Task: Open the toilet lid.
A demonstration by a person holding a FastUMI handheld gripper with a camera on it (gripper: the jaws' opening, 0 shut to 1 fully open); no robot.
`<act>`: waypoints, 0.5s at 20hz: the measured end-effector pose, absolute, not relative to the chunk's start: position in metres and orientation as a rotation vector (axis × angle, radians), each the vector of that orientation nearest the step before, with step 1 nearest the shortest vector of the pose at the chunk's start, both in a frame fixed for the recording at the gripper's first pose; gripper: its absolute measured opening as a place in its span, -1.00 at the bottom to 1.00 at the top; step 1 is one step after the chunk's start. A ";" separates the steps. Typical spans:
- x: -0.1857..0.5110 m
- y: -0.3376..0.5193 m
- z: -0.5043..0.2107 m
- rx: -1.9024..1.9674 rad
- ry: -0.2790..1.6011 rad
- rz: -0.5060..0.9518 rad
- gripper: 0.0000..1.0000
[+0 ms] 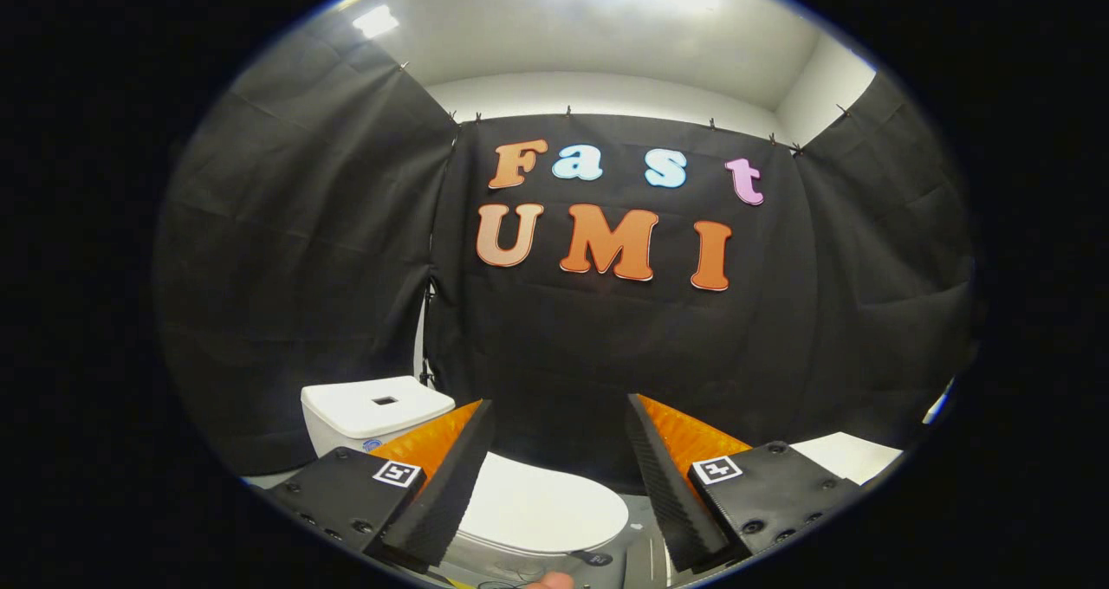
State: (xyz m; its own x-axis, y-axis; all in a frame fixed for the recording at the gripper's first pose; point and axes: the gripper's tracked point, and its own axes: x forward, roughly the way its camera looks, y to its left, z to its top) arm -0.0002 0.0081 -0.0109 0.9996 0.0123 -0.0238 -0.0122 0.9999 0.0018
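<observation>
Clearly, the hand-held gripper (559,476) is wide open and holds nothing; its two black ribbed fingers (442,485) stand far apart. The toilet lid (537,511) is closed and lies flat on the bowl, low between the fingers, nearer to the left one, which covers its left part. The white tank (372,411) stands behind the lid, just beyond the left finger, against the black cloth wall (606,355). The gripper looks over the toilet and not down at it, so I judge the step in hand is the approach, and the lid is not yet touched.

To do it well, the gripper should come lower and point toward the front rim of the lid, the curved edge away from the tank. One finger should go under this edge, or both should pinch it, with the hold at the middle of the rim. Then the lift should follow a curve around the hinge by the tank, slowly, so the smooth lid does not slip out and fall back.
</observation>
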 end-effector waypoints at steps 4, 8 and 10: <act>0.006 -0.006 -0.020 0.078 0.010 -0.048 0.96; 0.019 -0.030 -0.073 0.165 0.070 -0.121 0.96; 0.026 -0.036 -0.110 0.245 0.132 -0.142 0.96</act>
State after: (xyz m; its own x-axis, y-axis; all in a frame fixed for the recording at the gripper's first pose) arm 0.0260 -0.0356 -0.1096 0.9813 -0.1238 -0.1475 0.1560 0.9601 0.2321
